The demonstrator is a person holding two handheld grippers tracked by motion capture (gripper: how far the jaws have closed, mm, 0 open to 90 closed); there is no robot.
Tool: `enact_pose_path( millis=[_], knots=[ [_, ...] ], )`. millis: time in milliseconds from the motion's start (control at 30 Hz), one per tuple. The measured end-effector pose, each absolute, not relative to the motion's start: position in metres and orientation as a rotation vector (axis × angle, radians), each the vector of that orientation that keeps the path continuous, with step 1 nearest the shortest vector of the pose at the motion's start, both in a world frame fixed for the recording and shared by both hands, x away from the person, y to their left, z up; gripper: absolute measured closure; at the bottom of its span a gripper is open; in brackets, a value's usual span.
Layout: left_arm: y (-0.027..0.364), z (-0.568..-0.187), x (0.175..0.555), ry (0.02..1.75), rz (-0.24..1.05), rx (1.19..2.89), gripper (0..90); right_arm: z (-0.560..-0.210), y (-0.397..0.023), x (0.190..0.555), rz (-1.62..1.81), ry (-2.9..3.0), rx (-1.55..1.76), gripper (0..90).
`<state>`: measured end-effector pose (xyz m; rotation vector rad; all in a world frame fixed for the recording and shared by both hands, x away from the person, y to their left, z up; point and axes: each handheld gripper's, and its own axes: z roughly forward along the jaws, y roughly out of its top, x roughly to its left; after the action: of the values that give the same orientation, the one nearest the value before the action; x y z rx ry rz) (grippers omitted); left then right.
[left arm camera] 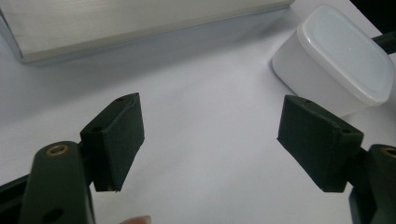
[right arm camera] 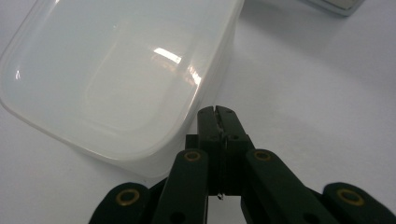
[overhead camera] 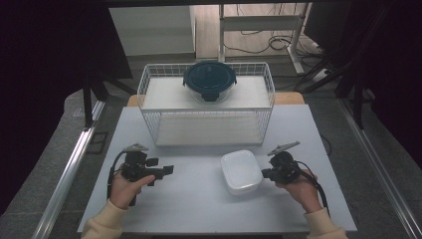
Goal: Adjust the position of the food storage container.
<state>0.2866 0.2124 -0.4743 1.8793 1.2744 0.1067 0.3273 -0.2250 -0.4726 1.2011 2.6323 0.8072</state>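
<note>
A white lidded plastic box (overhead camera: 241, 172) sits on the table right of centre. My right gripper (overhead camera: 263, 174) is low at the box's right side and shut with nothing between its jaws. In the right gripper view the closed fingertips (right arm camera: 217, 113) lie right against the edge of the box (right arm camera: 116, 74); I cannot tell if they touch it. My left gripper (overhead camera: 167, 170) rests at the front left and points right toward the box. Its jaws stand wide apart (left arm camera: 210, 140) over bare table, and the box (left arm camera: 336, 60) lies beyond them.
A white wire rack (overhead camera: 206, 107) stands at the back centre. A round glass container with a dark blue lid (overhead camera: 209, 79) sits on its top shelf. The rack's base (left arm camera: 140, 23) is beyond the left gripper. The white table (overhead camera: 194, 204) drops off at the front.
</note>
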Motion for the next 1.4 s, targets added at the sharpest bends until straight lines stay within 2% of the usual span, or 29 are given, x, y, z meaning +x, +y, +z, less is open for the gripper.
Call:
enact_pose_path(
  millis=[967, 1167, 1400],
  knots=[
    [0.210, -0.475, 0.288, 1.273, 0.095, 1.885, 22.2, -0.482, -0.149, 0.339, 0.822, 2.743, 1.006, 89.6],
    [0.211, -0.473, 0.287, 1.267, 0.098, 1.880, 22.2, -0.478, -0.151, 0.336, 0.828, 2.733, 0.993, 89.7],
    [0.212, -0.471, 0.285, 1.265, 0.100, 1.868, 22.3, -0.460, -0.176, 0.329, 0.959, 2.632, 1.056, 89.7]
  ],
)
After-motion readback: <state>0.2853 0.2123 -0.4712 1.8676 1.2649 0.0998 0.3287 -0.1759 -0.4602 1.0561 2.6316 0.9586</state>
